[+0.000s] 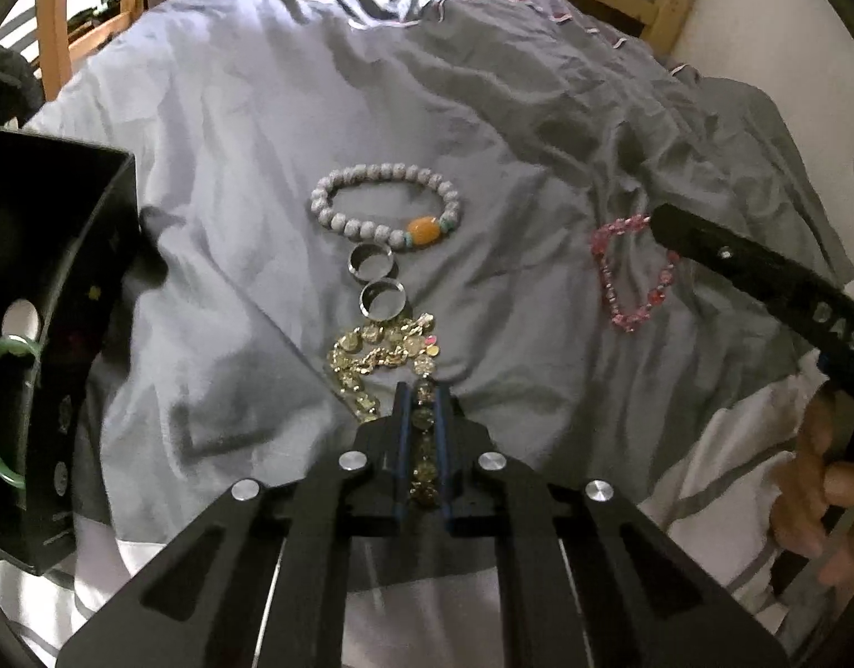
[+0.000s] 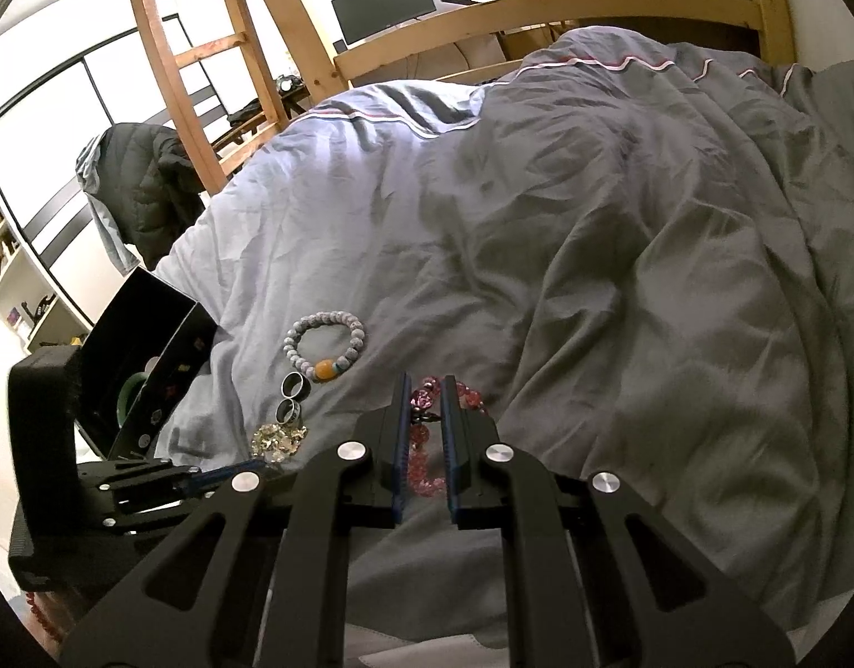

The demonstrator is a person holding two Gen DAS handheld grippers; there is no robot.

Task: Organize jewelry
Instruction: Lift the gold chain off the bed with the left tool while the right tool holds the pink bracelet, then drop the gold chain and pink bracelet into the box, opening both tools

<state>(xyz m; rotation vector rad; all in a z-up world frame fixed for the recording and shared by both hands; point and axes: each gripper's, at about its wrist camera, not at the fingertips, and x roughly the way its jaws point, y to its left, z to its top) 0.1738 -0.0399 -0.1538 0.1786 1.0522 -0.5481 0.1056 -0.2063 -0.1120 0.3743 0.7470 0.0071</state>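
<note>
Nearest, the left tool (image 1: 421,395) is closed to a narrow slot on one end of the gold chain (image 1: 379,353), whose other end is heaped on the bed (image 1: 249,128). The right tool (image 2: 427,389) is partly open, straddling the pink bracelet (image 2: 424,434) without clearly gripping it. Beyond lie two silver rings (image 1: 377,281) and a grey bead bracelet (image 1: 385,206), untouched. Only a green bangle (image 1: 4,412) sits in the black box (image 1: 54,334), so most sorting remains.

green bangle (image 1: 4,406) cut off by edge; black box (image 1: 54,334) interior dark.
</note>
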